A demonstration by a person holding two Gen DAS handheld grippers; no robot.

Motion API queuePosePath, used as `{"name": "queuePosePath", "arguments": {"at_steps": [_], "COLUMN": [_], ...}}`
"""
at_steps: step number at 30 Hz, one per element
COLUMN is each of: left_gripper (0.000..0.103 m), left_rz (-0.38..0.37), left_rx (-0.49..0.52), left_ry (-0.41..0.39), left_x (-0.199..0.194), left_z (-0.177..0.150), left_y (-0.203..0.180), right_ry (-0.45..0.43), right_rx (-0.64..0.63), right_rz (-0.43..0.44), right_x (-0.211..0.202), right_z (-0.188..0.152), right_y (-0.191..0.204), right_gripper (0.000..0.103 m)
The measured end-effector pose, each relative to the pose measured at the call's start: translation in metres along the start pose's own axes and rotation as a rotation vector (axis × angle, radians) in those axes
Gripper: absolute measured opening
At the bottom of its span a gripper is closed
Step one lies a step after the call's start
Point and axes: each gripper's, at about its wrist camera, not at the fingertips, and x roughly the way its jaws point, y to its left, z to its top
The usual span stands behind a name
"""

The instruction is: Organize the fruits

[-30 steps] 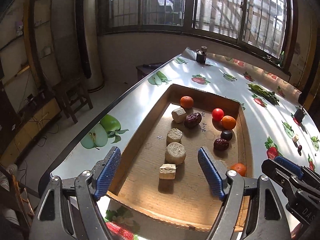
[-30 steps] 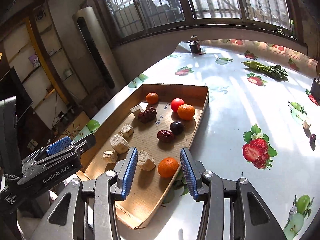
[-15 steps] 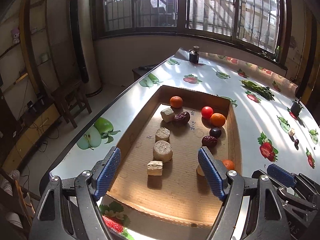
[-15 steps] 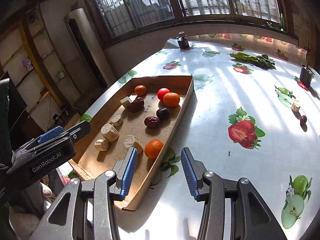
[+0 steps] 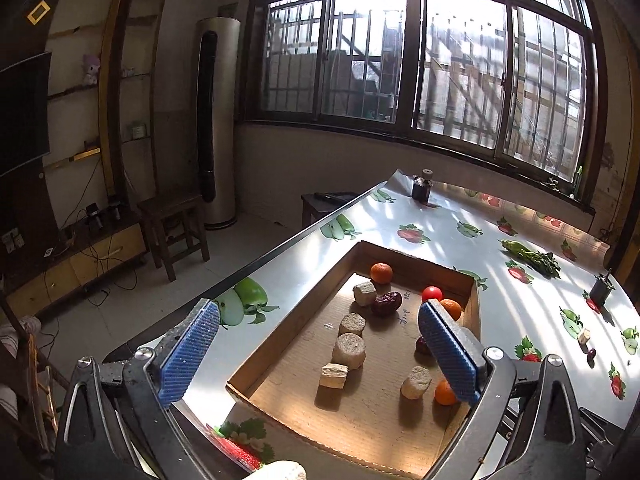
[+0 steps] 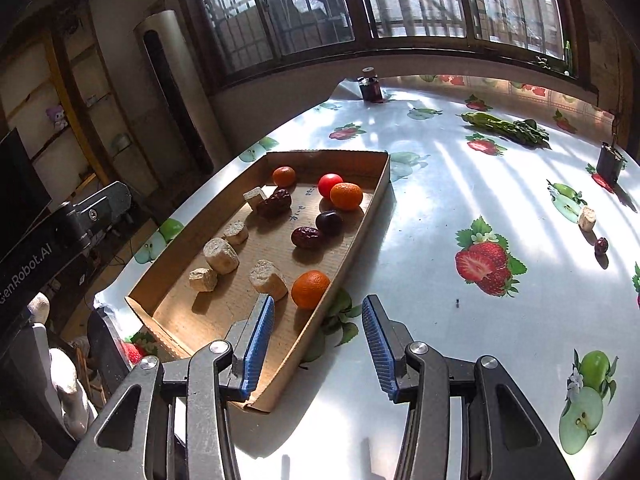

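A cardboard tray (image 5: 280,336) (image 6: 360,232) holds three oranges (image 6: 310,289) (image 6: 346,196) (image 6: 284,176), a red tomato (image 6: 330,185), a dark plum (image 6: 329,222), two red dates (image 6: 306,237) (image 6: 276,203) and several beige chunks (image 6: 221,256). My left gripper (image 5: 316,312) hangs above the tray's near end; its jaws are opening wide and nothing is between them. My right gripper (image 6: 319,302) is open and straddles the tray's right wall near the closest orange, touching nothing.
On the fruit-print tablecloth to the right lie a loose beige chunk (image 6: 587,219) and a small dark red fruit (image 6: 601,246). Green vegetables (image 6: 504,126) and two small dark jars (image 6: 370,88) (image 6: 610,162) stand farther back. The table's left edge drops to the floor.
My left gripper rose and drew back from the tray while its jaws widened. My right gripper shifted slightly right, from over the beige chunk and orange to the tray's right wall.
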Motion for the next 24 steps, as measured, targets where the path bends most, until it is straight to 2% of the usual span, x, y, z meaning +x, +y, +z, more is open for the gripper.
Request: {"name": "queuePosePath", "arguments": {"at_steps": [2,5,10,15,24], "left_gripper": [0.103,0.103,0.103,0.103,0.103], "left_rz": [0.059,0.071,0.019,-0.014,-0.038], "left_rx": [-0.002,0.006,0.005,-0.016,-0.012], "left_ry": [-0.021,-0.024,0.052,0.112,0.146], "left_x": [0.0,0.001,0.012,0.023,0.03], "left_z": [0.0,-0.001,-0.002,-0.012,-0.014], "left_y": [0.001,0.003,0.006,0.008,0.005], "right_ry": [-0.01,-0.019,-0.008,0.007,-0.001], "right_rx": [-0.01,-0.027,-0.033,-0.043,-0.083], "right_rz": [-0.005,-0.021,-0.024,-0.031,-0.055], "right_x": [-0.001,-0.001,0.005,0.012,0.014], "right_z": [0.0,-0.002,-0.003,-0.005,-0.003], "right_y": [0.001,0.004,0.008,0.013,0.021], "right_gripper": [0.05,0.05,0.055,0.056,0.056]}}
